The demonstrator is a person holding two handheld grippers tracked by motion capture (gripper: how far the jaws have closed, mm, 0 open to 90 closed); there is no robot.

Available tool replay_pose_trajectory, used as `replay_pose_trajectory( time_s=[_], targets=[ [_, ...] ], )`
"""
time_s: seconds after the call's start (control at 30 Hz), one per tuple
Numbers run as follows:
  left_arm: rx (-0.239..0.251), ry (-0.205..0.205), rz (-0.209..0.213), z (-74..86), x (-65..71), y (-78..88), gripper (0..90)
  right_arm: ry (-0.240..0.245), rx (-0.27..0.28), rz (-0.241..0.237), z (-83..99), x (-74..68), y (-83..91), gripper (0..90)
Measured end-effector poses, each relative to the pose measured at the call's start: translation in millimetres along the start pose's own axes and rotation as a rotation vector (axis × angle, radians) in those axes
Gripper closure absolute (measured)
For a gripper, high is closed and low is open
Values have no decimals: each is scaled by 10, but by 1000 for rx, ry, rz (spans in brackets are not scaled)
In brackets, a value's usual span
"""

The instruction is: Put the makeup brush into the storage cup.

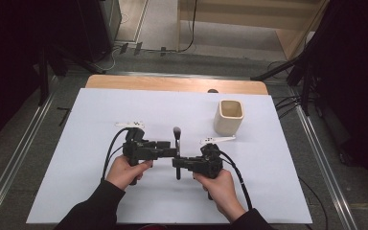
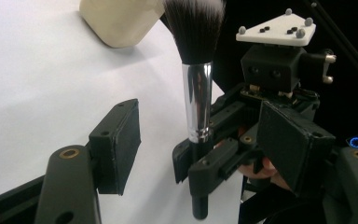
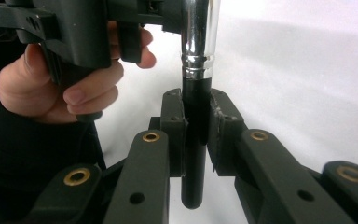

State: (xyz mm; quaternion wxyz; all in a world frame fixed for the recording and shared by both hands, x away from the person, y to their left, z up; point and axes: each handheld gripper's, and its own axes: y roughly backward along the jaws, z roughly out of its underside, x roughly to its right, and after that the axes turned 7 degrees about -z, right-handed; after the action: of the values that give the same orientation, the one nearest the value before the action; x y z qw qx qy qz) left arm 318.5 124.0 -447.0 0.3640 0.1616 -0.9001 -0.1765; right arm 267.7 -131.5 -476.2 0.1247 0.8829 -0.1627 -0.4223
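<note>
Two grippers are met over the middle of the white table [image 1: 67, 158], and one brush [image 1: 177, 136] is passed between them. The brush is held upright, bristles up, with its black handle pinched between the pads of the right gripper [image 3: 196, 135], whose jaws are pressed hard onto it from both sides. The grip is taken low on the handle, just below the chrome ferrule [image 3: 198, 42], probably so that the upper part of the brush is left free and the bristles are kept off the table.

The left gripper [image 2: 205, 135] is spread: its jaws stand well apart on either side of the brush, and no pad is seen touching the ferrule or handle. In the left gripper view the brush stands in the gap, nearer the far pad than the near one. From this it is judged that a handover is in hand, with the brush borne by the right gripper alone, so the left one can be drawn clear without the brush being tipped.

In the high view the left gripper [image 1: 146, 149] and the right gripper [image 1: 199, 163] are pointed toward each other, jaws level, each held by a hand [image 1: 127, 170] coming in from below. A beige cup [image 1: 229, 116] stands open-mouthed beyond and to the right, well apart from the brush; it is likely meant to receive it, handle first. For that, the brush would need to be carried over the rim while kept vertical.
</note>
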Motion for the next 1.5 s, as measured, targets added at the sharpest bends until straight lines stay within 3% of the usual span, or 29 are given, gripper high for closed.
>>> replay_pose_trajectory(
  time_s=[0.3, 0.93, 1.5],
  targets=[
    [-13, -30, -42, -10, -17, 134, 314, 28, -3, 22, -7, 16, 37, 790],
    [-66, -144, -162, 28, 5, 295, 299, 101, 10, 109, -37, 46, 198, 790],
    [-103, -216, -222, 88, 7, 406, 293, 140, 9, 160, -53, 76, 315, 790]
  ],
)
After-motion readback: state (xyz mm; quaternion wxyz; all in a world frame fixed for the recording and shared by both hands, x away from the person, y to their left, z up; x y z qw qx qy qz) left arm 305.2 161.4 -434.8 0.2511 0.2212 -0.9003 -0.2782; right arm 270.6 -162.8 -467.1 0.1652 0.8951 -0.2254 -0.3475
